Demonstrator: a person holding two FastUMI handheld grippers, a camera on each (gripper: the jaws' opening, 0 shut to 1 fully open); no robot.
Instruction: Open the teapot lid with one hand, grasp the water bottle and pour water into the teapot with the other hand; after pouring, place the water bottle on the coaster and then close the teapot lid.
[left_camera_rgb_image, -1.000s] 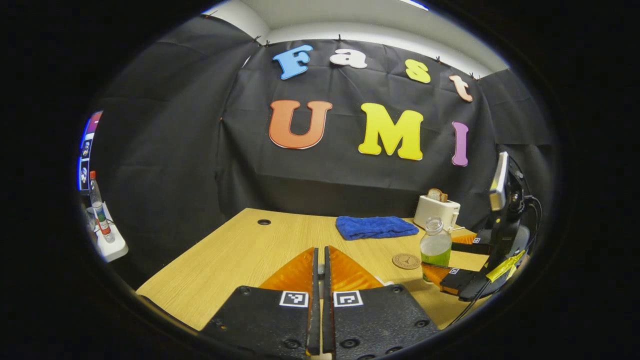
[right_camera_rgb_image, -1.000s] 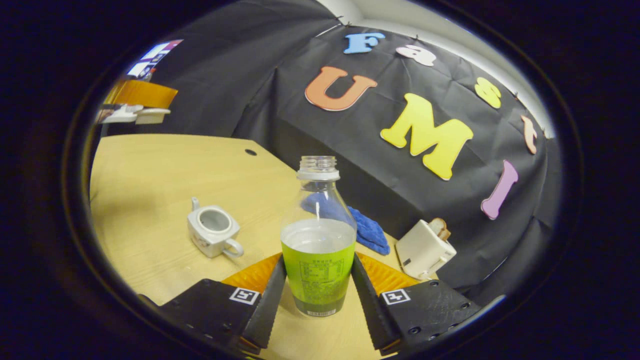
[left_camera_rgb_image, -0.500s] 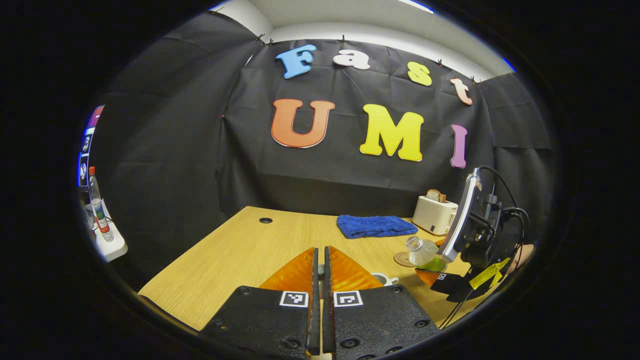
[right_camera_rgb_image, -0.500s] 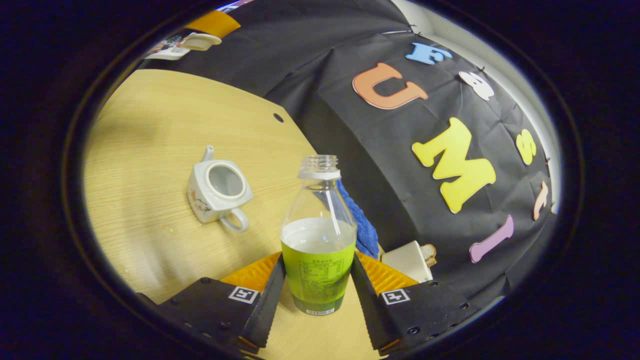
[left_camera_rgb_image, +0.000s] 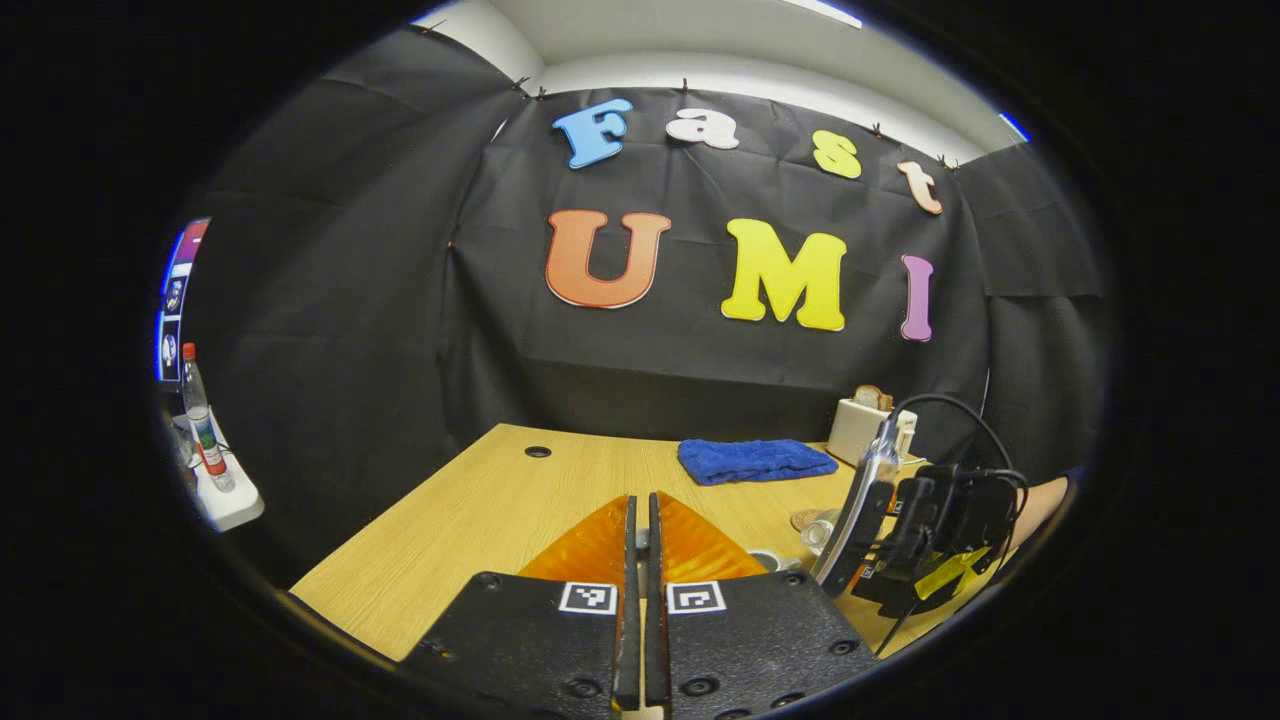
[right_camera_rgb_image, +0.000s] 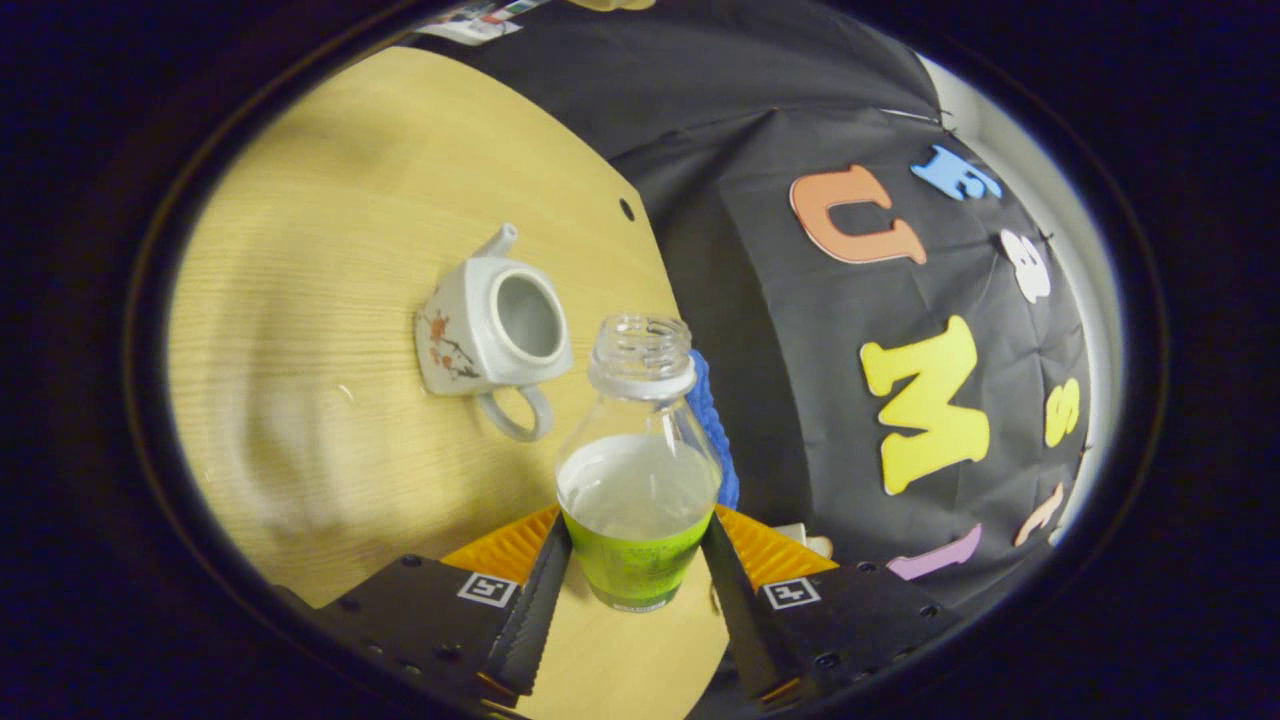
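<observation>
My right gripper (right_camera_rgb_image: 636, 560) is shut on the water bottle (right_camera_rgb_image: 640, 480), which has a green label, no cap, and is about half full. I hold it tipped toward the white teapot (right_camera_rgb_image: 455, 330). The teapot stands on the table (right_camera_rgb_image: 330, 200) with its lid off. The bottle's mouth (right_camera_rgb_image: 641, 346) hangs just right of the teapot's opening, above the handle. In the left gripper view, my left gripper (left_camera_rgb_image: 640, 525) is raised over the table, shut with a pale bit of the teapot lid in the thin gap. The round coaster (left_camera_rgb_image: 802, 519) lies beyond the bottle's mouth (left_camera_rgb_image: 818, 531).
A folded blue towel (left_camera_rgb_image: 755, 459) and a white toaster (left_camera_rgb_image: 858, 425) with bread sit at the table's back right. A small white shelf (left_camera_rgb_image: 225, 500) with a bottle stands off the left edge. A cable hole (left_camera_rgb_image: 538, 452) marks the far left of the table. The right gripper's body (left_camera_rgb_image: 935, 530) hangs low at the right.
The right gripper has tipped the bottle further over and brought it down close to the open teapot. The left gripper has stayed almost still, shut.
</observation>
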